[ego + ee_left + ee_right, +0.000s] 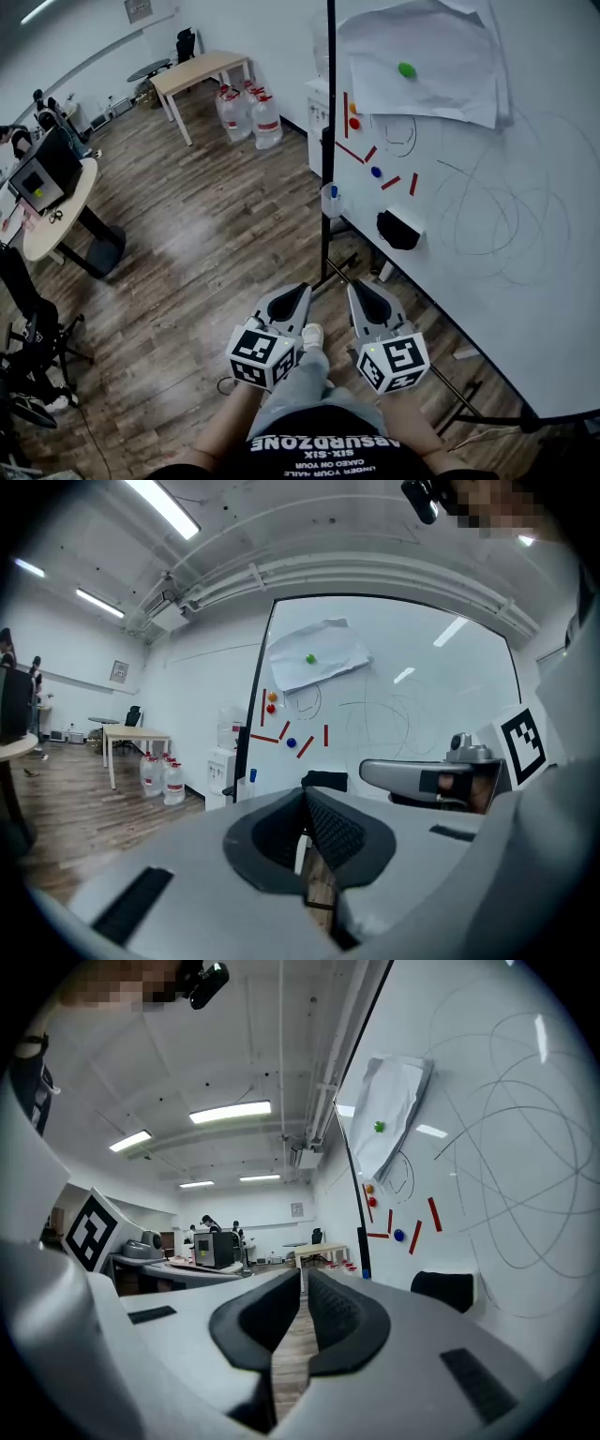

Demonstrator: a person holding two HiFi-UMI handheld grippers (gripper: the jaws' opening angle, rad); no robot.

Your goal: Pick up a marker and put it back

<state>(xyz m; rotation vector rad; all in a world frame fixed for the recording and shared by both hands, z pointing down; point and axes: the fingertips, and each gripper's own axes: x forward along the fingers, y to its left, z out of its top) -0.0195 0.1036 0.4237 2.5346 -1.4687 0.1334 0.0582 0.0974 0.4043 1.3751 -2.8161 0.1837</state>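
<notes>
A blue-capped marker (333,193) stands in a clear cup fixed at the whiteboard's left edge; it also shows as the small blue marker (251,775) in the left gripper view and the marker (365,1274) in the right gripper view. My left gripper (302,292) and right gripper (362,289) are held side by side low in the head view, well short of the board. Both point toward it. The left gripper (306,799) has its jaws together with nothing between them. The right gripper (304,1277) is shut and empty too.
The whiteboard (525,281) carries scribbles, a taped paper sheet (431,56) with a green magnet, red strips, coloured magnets and a black eraser (397,230). Its black stand post (328,141) rises just ahead. Water bottles (248,112), a table and desks stand on the wooden floor to the left.
</notes>
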